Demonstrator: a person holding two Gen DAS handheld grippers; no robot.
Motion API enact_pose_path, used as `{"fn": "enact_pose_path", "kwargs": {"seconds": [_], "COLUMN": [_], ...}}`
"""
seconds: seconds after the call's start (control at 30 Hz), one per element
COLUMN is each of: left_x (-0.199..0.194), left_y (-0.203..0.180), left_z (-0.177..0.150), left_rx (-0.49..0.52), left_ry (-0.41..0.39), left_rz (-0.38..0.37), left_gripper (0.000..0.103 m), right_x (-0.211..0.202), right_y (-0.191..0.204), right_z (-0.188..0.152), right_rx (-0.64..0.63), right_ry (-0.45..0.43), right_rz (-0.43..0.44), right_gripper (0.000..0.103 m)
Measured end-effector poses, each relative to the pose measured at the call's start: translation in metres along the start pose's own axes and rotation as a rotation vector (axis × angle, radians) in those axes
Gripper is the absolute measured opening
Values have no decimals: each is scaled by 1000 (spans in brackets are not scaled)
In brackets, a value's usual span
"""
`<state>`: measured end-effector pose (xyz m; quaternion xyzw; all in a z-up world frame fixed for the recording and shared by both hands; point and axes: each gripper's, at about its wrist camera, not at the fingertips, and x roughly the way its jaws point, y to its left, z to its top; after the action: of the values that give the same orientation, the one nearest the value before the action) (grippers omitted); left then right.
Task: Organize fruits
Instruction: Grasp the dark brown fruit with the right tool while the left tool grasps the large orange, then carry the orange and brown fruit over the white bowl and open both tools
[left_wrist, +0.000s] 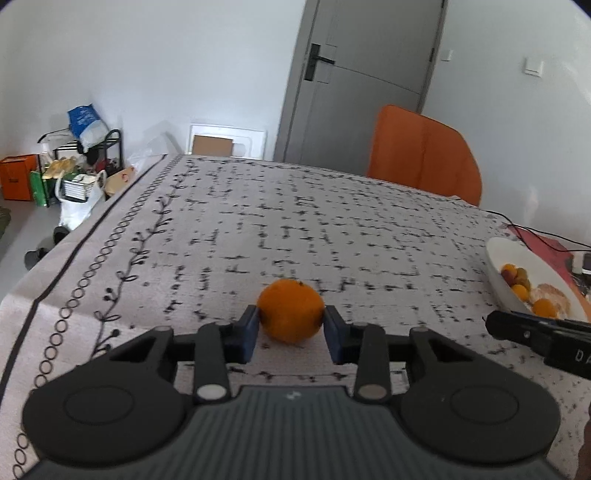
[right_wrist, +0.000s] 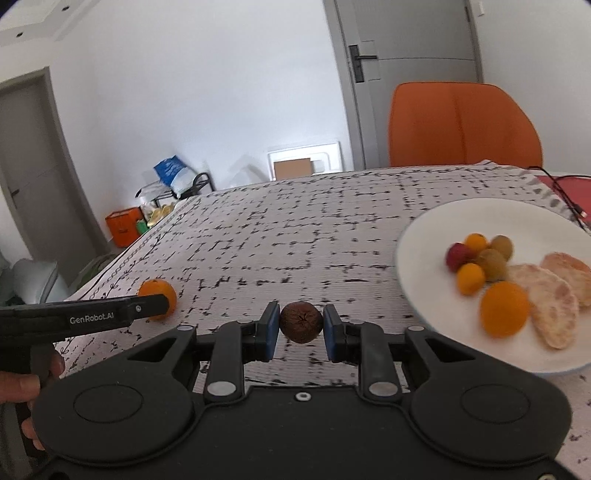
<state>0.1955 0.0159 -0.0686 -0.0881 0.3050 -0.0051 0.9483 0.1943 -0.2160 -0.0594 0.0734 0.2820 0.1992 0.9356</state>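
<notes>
My left gripper (left_wrist: 291, 325) is shut on an orange (left_wrist: 290, 311), its blue pads touching both sides, low over the patterned tablecloth (left_wrist: 295, 229). The orange also shows in the right wrist view (right_wrist: 159, 293), partly behind the left gripper's finger. My right gripper (right_wrist: 300, 328) is shut on a small dark brown wrinkled fruit (right_wrist: 300, 322) just above the cloth. A white plate (right_wrist: 424, 236) to its right holds several small fruits and peeled citrus pieces (right_wrist: 546, 295). The plate also shows at the right edge in the left wrist view (left_wrist: 496, 258).
An orange chair (right_wrist: 461, 125) stands at the table's far side, before a grey door (right_wrist: 410, 48). A black cable (right_wrist: 561, 195) and a red mat (right_wrist: 572, 184) lie at the far right. Bags and boxes (left_wrist: 74, 173) clutter the floor left of the table.
</notes>
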Motion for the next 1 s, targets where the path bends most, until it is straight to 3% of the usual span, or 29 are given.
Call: {"fn": "enact_pose_path", "kwargs": {"seconds": [0.17, 0.23, 0.37, 0.5, 0.73, 0.77, 0.9, 1.0], "left_x": [-7, -9, -12, -6, -8, -8, -5, -2], "left_y": [-20, -29, -44, -50, -50, -50, -52, -55], "left_z": [4, 5, 6, 4, 6, 6, 4, 0], "left_rx": [25, 37, 63, 75, 70, 73, 80, 89], "left_ry": [-16, -23, -30, -25, -11, -11, -2, -4], "left_rz": [-36, -53, -79, -43, -51, -51, -50, -36], "left_gripper": [33, 19, 15, 15, 19, 21, 48, 56], "right_x": [-12, -17, -26, -31, -38, -39, -45, -50], "right_y": [-15, -20, -30, -38, -48, -48, -52, -55], "right_z": [0, 0, 0, -3, -8, -9, -10, -9], "right_rx": [25, 33, 43, 57, 73, 73, 79, 85], "right_ry": [-25, -36, -51, -58, -58, -61, -69, -77], "right_rz": [-18, -23, -34, -40, -42, -47, -53, -60], "right_gripper": [23, 23, 23, 23, 23, 24, 23, 24]}}
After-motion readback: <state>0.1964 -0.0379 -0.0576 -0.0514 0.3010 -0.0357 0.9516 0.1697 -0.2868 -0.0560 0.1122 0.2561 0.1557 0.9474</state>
